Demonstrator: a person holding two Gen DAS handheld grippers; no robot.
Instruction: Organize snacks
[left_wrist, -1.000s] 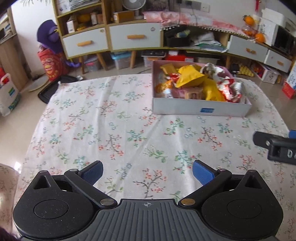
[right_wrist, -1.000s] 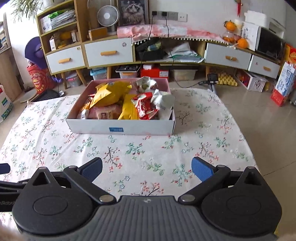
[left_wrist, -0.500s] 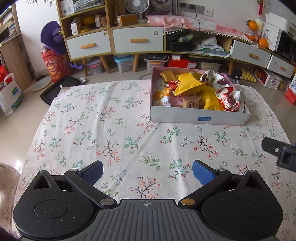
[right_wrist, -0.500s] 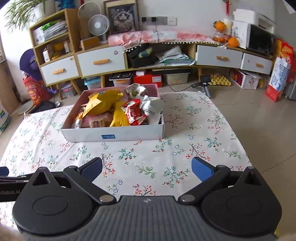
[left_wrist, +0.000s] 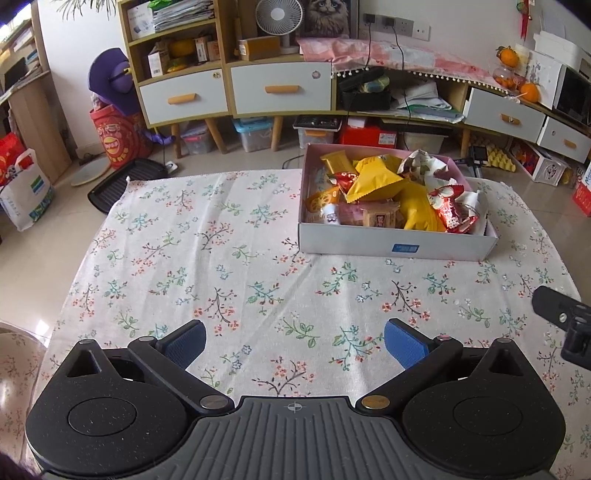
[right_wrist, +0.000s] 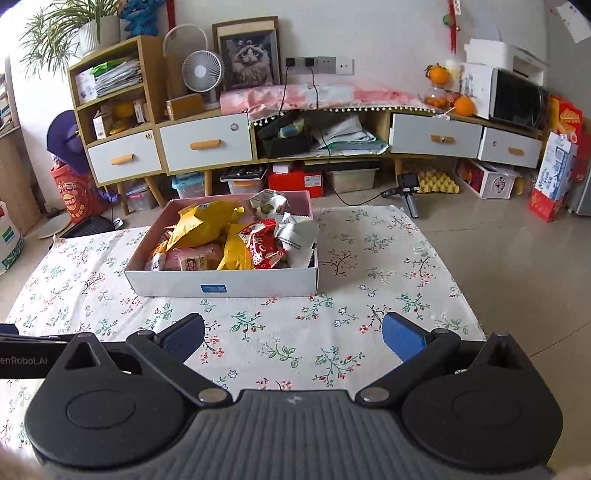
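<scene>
A white cardboard box (left_wrist: 397, 245) with a pink inside stands on the floral tablecloth (left_wrist: 221, 258), to the far right in the left wrist view. It holds several snack packets: yellow bags (left_wrist: 373, 179), a red packet (left_wrist: 448, 210), white wrappers. The box also shows in the right wrist view (right_wrist: 221, 282), ahead and left. My left gripper (left_wrist: 293, 341) is open and empty, well short of the box. My right gripper (right_wrist: 291, 334) is open and empty, near the table's front edge.
The right gripper's body (left_wrist: 561, 317) shows at the right edge of the left wrist view. Beyond the table stand low cabinets with drawers (right_wrist: 205, 142), storage bins on the floor, a fan (right_wrist: 203, 72) and bags at the left (left_wrist: 22, 192).
Both grippers have pulled back and risen from the box, so more of the room shows. Both stay open and empty. The box has not moved.
</scene>
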